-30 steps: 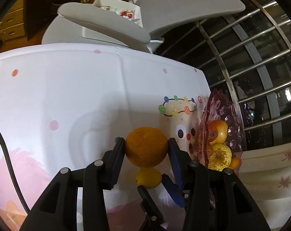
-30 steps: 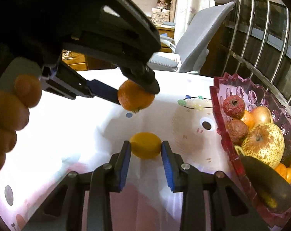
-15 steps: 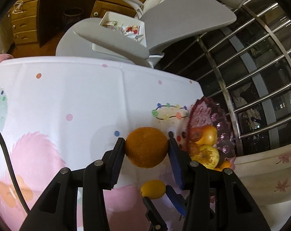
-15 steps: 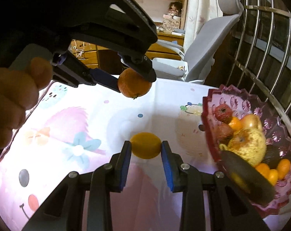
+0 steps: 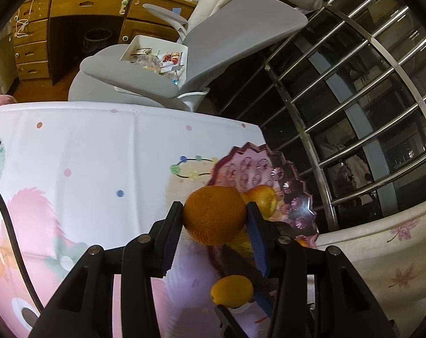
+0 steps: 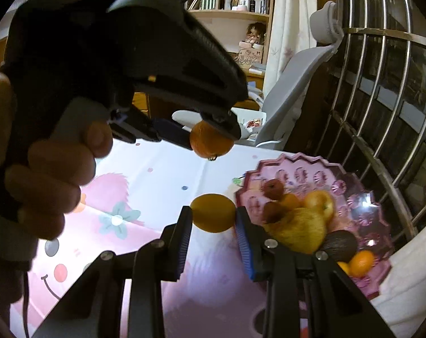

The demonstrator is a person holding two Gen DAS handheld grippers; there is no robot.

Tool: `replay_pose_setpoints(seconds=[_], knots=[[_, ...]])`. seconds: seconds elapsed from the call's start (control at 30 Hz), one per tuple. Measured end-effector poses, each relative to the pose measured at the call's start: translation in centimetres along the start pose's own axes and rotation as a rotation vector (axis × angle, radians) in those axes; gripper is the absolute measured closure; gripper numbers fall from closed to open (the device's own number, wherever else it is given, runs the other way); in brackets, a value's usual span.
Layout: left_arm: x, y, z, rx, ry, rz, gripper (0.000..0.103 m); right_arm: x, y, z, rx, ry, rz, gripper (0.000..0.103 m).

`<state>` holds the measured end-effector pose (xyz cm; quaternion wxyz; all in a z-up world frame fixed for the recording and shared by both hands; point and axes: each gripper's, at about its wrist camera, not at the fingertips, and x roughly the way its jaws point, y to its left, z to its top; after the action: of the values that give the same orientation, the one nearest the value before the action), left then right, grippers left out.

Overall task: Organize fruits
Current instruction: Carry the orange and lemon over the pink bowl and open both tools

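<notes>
Your right gripper (image 6: 213, 217) clamps the lemon (image 6: 213, 212) above the tablecloth (image 6: 162, 174); your left gripper (image 5: 214, 216) pinches the orange (image 5: 214, 215) higher, near the pink bowl's (image 6: 362, 205) scalloped near rim. Beyond, open cloth runs to the chair (image 5: 241, 36) and window bars (image 5: 382, 90).

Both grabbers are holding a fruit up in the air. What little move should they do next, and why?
Probably carry both fruits sideways over the pink bowl. The left gripper is shut on an orange and the right gripper on a lemon, both off the table, neither yet over open bowl space. The far side of the bowl looks bare, so aim there before letting go.
</notes>
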<state>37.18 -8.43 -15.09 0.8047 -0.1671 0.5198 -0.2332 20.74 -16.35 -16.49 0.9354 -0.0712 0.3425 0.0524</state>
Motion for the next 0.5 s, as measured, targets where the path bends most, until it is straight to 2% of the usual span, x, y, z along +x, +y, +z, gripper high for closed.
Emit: replay_pose_setpoints(seconds=[0.4, 0.5], knots=[[3.4, -4.4, -2.5, -0.025, 0.026, 0.044, 0.059, -2.4, -7.2, -1.2, 0.061, 0.028, -0.044, 0.071], [4.5, -5.2, -3.4, -0.036, 0.038, 0.086, 0.059, -2.4, -8.5, -2.0, 0.07, 0.039, -0.044, 0.071]])
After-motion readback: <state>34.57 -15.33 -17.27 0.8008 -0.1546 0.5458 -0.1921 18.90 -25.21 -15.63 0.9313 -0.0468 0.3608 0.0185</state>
